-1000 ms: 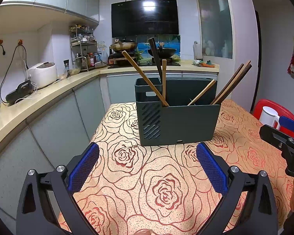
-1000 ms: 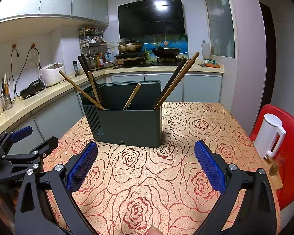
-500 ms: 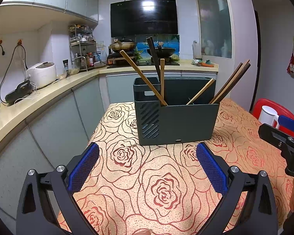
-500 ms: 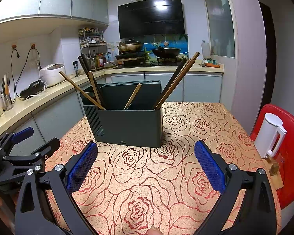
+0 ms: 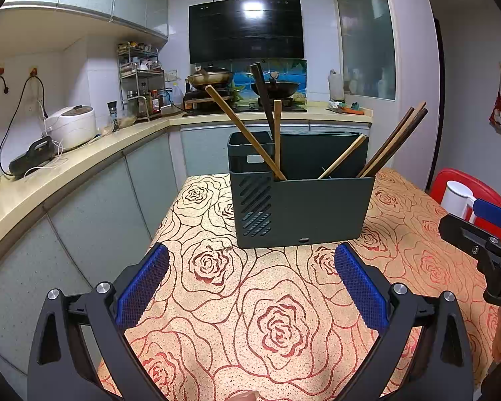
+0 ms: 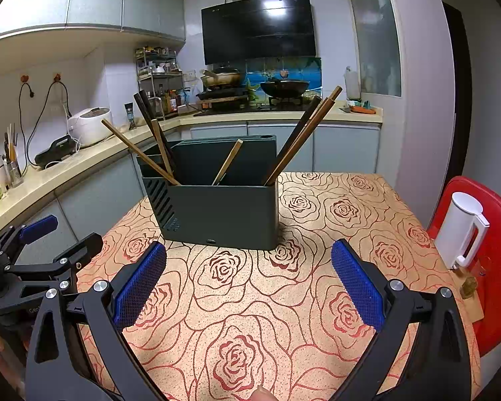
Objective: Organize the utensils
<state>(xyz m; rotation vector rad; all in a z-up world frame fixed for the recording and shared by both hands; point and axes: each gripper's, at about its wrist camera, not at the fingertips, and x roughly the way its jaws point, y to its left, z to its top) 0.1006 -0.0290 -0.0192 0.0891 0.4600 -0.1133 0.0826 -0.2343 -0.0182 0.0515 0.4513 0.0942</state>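
Observation:
A dark green utensil holder [image 5: 304, 210] [image 6: 223, 214] stands upright on the rose-patterned tablecloth [image 5: 274, 320]. Several chopsticks lean out of it: light wooden ones [image 5: 243, 133] at its left end, one short stick [image 6: 228, 163] in the middle, and dark brown ones [image 5: 394, 143] [image 6: 300, 137] at its right end. My left gripper [image 5: 250, 267] [image 6: 70, 234] is open and hovers over the table in front of the holder, holding nothing. My right gripper [image 6: 248, 260] [image 5: 467, 217] is open too, also short of the holder and holding nothing.
A white kettle [image 6: 461, 230] sits on a red chair [image 6: 497, 267] off the table's right side. A kitchen counter [image 5: 50, 180] with a rice cooker [image 5: 71, 127] runs along the left. A stove with woks [image 5: 243, 80] is behind the table.

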